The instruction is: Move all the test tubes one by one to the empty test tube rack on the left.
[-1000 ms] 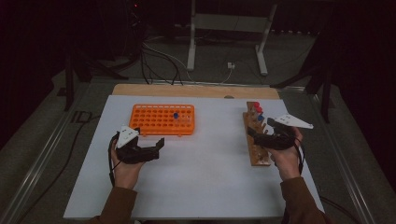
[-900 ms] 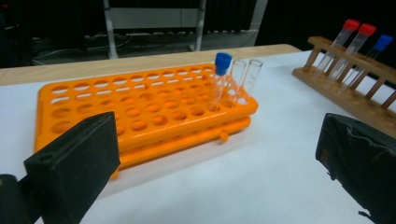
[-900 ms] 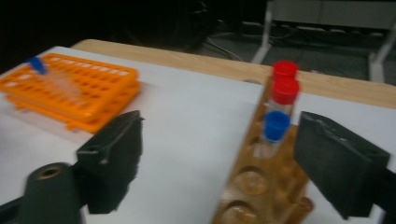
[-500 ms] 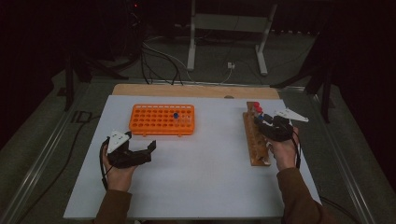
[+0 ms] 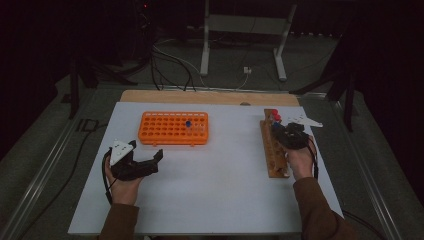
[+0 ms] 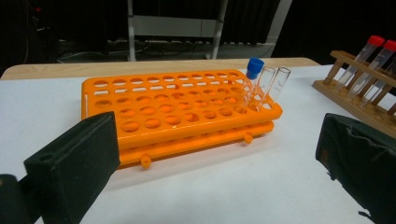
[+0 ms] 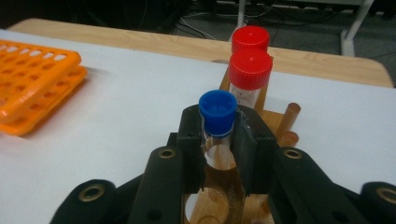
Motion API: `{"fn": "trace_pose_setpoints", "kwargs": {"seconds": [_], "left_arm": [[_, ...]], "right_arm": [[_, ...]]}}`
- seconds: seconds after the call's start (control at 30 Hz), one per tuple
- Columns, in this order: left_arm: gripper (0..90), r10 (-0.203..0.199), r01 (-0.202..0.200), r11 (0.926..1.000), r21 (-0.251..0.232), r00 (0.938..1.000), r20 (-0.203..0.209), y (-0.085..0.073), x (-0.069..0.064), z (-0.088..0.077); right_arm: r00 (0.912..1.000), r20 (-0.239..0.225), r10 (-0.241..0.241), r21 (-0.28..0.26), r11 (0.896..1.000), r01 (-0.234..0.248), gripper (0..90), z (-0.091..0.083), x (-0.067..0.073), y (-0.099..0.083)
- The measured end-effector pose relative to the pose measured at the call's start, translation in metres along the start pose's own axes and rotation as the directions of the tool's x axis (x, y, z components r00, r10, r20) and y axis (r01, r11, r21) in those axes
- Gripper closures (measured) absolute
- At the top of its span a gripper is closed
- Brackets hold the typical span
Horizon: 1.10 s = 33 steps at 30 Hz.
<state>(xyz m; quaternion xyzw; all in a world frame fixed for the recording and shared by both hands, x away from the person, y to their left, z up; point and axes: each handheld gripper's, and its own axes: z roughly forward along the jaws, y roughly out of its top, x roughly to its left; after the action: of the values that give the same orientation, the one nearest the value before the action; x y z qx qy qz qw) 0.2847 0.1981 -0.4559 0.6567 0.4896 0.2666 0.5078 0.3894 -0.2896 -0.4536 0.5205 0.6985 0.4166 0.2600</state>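
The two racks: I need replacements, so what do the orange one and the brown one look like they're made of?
The orange rack looks like moulded plastic: uniform bright colour, slight gloss, evenly formed holes and snap pegs. The brown rack looks like unpainted wood: matte tan surface, with grain and round dowel posts in the right gripper view. Neither can be confirmed by sight alone.
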Motion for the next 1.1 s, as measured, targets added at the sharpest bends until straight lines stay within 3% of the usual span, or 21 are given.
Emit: {"fn": "trace_pose_setpoints", "kwargs": {"seconds": [0.2, 0.47, 0.57, 1.1], "left_arm": [[0.5, -0.001, 0.001, 1.0, -0.002, 1.0, 0.003, 0.0, -0.0001, -0.0002], [0.5, -0.005, 0.005, 1.0, -0.005, 1.0, -0.001, -0.0003, 0.0001, -0.0006], [0.5, -0.005, 0.005, 1.0, -0.004, 1.0, -0.001, -0.0006, -0.0006, -0.0002], [0.5, 0.001, -0.001, 1.0, 0.009, 1.0, -0.004, -0.0019, -0.0022, 0.0014]], "right_arm": [[0.9998, 0.017, -0.004, 0.033, 0.999, 0.004, 74.4, 0.0047, -0.0018, -0.0006], [0.9999, 0.006, -0.014, 0.022, 1.0, 0.013, 69.1, 0.0079, -0.0018, -0.0011], [0.9998, 0.007, -0.019, 0.022, 1.0, 0.019, 72.1, 0.0077, -0.002, -0.0017], [0.9975, 0.033, -0.062, 0.02, 0.998, 0.062, 70.3, 0.0093, 0.0016, -0.0012]]}}
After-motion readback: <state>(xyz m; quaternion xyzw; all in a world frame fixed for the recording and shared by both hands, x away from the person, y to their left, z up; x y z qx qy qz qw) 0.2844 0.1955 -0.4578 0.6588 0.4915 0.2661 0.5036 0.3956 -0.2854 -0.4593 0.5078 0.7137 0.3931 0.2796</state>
